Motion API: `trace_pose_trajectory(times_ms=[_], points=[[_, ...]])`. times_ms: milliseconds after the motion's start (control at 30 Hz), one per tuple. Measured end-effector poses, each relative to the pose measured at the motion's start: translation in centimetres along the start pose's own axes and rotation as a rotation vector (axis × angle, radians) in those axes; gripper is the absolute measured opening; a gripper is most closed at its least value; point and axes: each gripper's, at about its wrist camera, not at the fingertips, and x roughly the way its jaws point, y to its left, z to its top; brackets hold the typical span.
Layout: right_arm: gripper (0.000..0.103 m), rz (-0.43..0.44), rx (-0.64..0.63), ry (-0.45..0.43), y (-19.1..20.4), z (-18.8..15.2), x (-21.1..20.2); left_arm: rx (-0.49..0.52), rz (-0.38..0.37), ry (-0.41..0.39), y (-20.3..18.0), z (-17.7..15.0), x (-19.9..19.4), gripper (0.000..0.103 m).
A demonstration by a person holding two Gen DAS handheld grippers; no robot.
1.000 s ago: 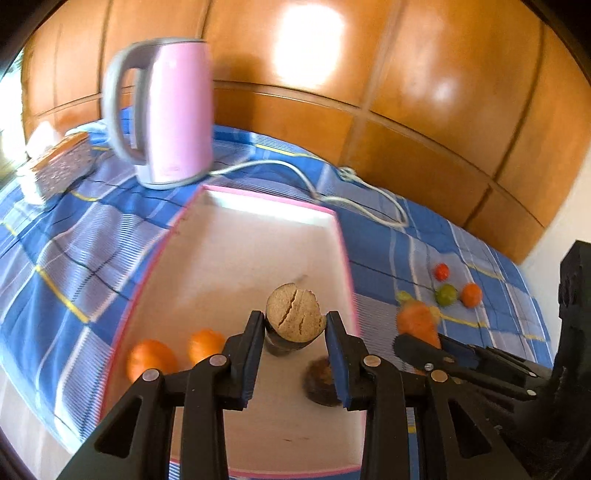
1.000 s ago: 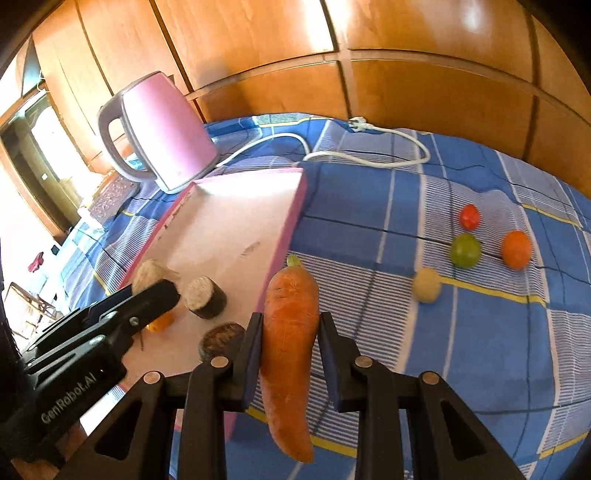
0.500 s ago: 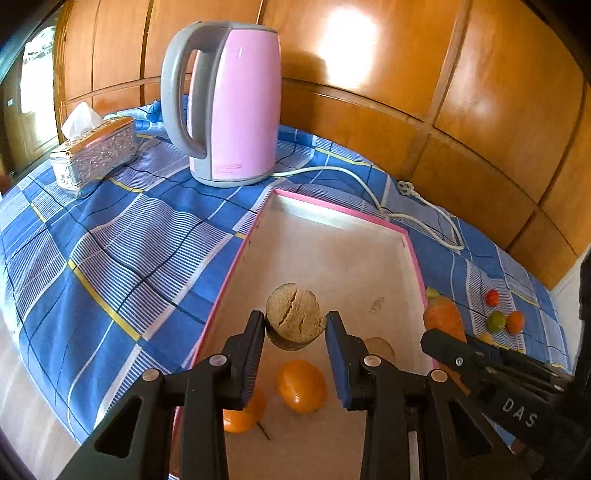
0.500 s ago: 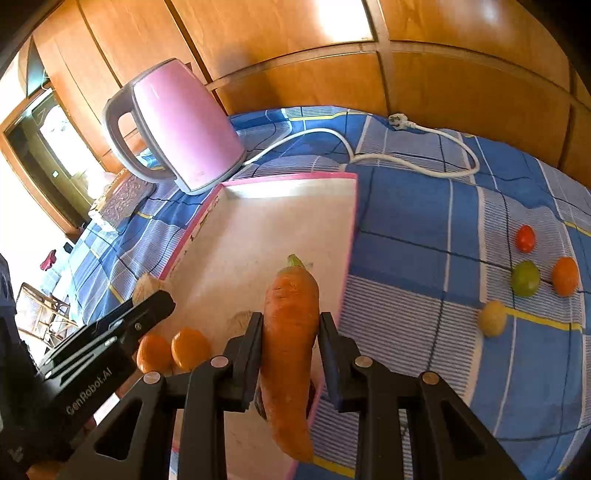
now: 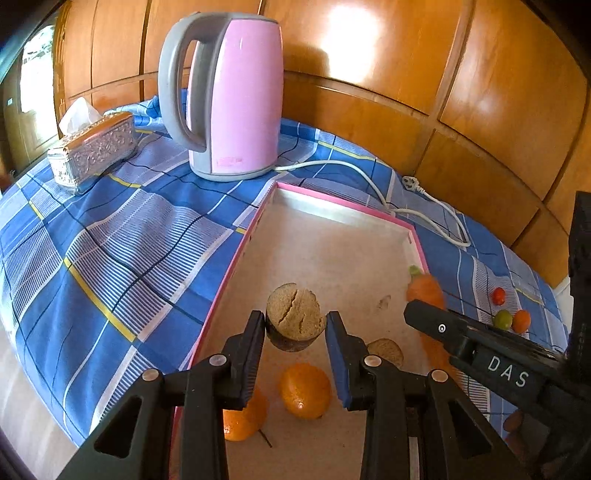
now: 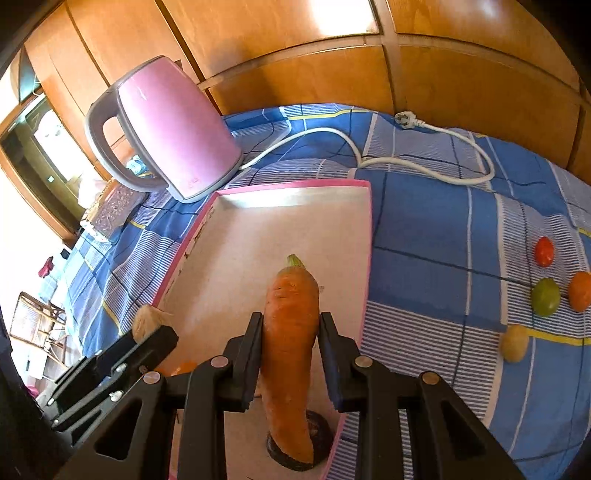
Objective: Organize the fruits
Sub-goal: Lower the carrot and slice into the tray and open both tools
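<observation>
Both jaws moved over tray, clamping brown chunk and carrot.

Home room: wood-panelled wardrobe doors, checked cloth, pink kettle, tissue box.

- We see bright daylight entering from the window at left, blown out to white.
- Glare patches shine on the wooden panels.
- Fisheye bends our edges; corners go black.
- Focus stays sharp; shadows are soft.
</observation>
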Motion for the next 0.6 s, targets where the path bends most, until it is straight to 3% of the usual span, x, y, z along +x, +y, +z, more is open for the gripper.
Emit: trace_pose_trajectory(times_ms=[600], points=[[0.033, -0.011, 0.008, -0.015, -0.3, -1.4, -1.1, 0.009, -0.001, -0.002, -0.3, -0.5, -0.5, 0.035]])
